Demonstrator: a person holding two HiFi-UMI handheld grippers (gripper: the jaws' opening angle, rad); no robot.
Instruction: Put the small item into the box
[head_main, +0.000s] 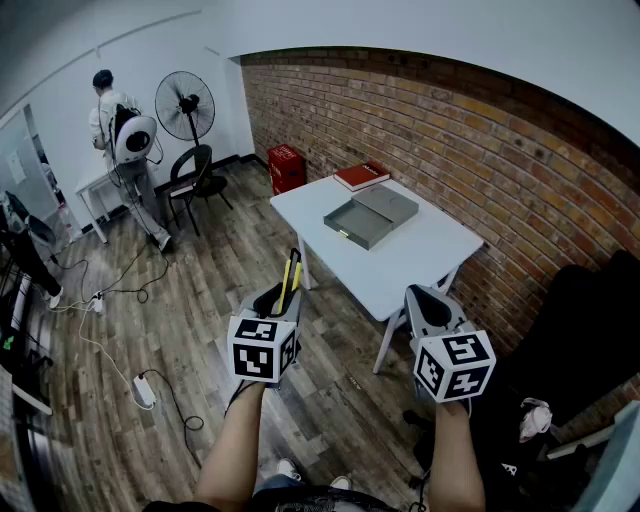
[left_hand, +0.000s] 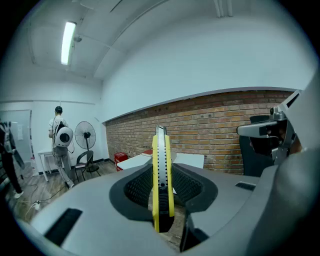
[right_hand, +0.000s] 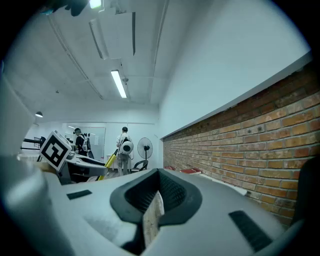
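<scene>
Two grippers sit low in my head view, both short of the white rectangular table (head_main: 420, 250). Far to the table's left, a person in light clothes (head_main: 108, 115) stands by a black pedestal fan (head_main: 185, 105) and a black chair (head_main: 192, 172). My left gripper (head_main: 280, 298) hovers just left of the table's near corner, over the wood-plank floor (head_main: 200, 300). Its jaws are clamped on a yellow-and-black plastic utility knife (left_hand: 162, 172), which stands on edge between them with its tip pointing away from me. Toward the table's far end lies a shallow open grey box (head_main: 352, 226), and a red hardcover book (head_main: 361, 176) sits just beyond it at the far edge. My right gripper (right_hand: 157, 194) hangs just right of the table's near corner. Its jaws are drawn together, holding nothing, with only a sliver of floor showing between them.
</scene>
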